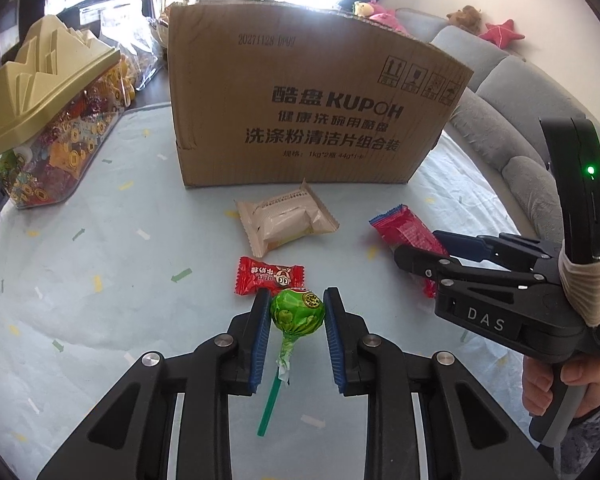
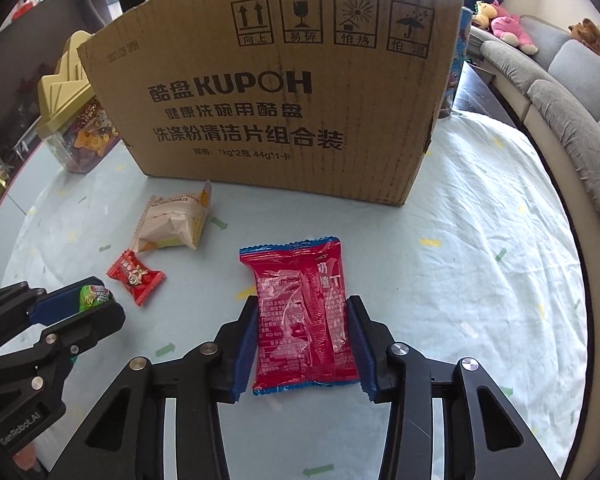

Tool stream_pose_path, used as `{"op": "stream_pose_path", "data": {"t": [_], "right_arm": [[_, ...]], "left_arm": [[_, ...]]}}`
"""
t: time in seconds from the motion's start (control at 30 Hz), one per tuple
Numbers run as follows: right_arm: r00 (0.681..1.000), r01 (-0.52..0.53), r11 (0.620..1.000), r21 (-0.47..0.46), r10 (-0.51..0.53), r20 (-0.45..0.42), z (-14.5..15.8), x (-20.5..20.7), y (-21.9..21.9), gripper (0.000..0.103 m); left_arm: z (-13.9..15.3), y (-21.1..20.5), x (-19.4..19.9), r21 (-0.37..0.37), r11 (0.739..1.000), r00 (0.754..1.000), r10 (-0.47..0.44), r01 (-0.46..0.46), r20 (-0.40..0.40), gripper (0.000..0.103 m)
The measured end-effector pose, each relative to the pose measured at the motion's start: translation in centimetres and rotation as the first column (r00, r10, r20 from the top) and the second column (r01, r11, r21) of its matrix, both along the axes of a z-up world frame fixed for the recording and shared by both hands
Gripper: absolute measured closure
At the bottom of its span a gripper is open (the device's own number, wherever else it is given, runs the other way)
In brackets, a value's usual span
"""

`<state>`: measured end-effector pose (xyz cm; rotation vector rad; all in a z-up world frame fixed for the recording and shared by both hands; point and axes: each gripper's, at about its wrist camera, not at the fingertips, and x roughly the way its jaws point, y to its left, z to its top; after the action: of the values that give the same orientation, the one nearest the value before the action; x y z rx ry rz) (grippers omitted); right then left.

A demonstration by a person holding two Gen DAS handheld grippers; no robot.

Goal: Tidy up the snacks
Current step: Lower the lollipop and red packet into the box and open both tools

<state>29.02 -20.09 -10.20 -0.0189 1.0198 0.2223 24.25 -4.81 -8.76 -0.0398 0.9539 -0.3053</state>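
Observation:
A green lollipop (image 1: 298,312) lies on the table between the pads of my left gripper (image 1: 298,300); the pads touch or nearly touch its head. A red snack packet (image 2: 304,316) lies flat between the fingers of my right gripper (image 2: 303,308), which close against its edges. A small red candy (image 1: 268,275) and a beige wrapped cake (image 1: 286,220) lie just beyond the lollipop. A brown cardboard box (image 1: 300,96) stands upright behind them. The right gripper (image 1: 420,258) shows in the left wrist view over the red packet (image 1: 404,228).
A clear candy container with a gold lid (image 1: 48,120) stands at the left. A grey sofa (image 1: 512,92) with plush toys curves along the right. The table has a pale blue cloth (image 2: 480,220). A patterned can (image 2: 456,64) stands behind the box.

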Motion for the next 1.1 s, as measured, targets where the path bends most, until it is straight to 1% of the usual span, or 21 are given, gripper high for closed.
{"op": "stream_pose_path", "data": {"t": [0.27, 0.53, 0.83, 1.1], "right_arm": [[0.999, 0.009, 1.0, 0.018, -0.01, 0.051, 2.3, -2.1, 0.5, 0.06], [0.991, 0.019, 0.999, 0.029, -0.022, 0.132, 5.8, -3.8, 0.5, 0.06], [0.974, 0.038, 0.999, 0.028, -0.044, 0.224, 9.4, -4.6, 0.3, 0.06], [0.954, 0.049, 0.998, 0.04, -0.059, 0.295, 12.4, -4.1, 0.4, 0.06]], "left_arm": [[2.1, 0.5, -1.2, -0.015, 1.0, 0.999, -0.002, 0.003, 0.052, 0.076], [4.8, 0.7, -2.0, -0.02, 1.0, 0.992, -0.001, 0.004, 0.125, 0.076], [8.5, 0.9, -1.7, -0.01, 1.0, 0.976, 0.0, 0.002, 0.219, 0.076], [11.8, 1.3, -0.1, -0.012, 1.0, 0.956, 0.01, -0.007, 0.292, 0.076]]}}
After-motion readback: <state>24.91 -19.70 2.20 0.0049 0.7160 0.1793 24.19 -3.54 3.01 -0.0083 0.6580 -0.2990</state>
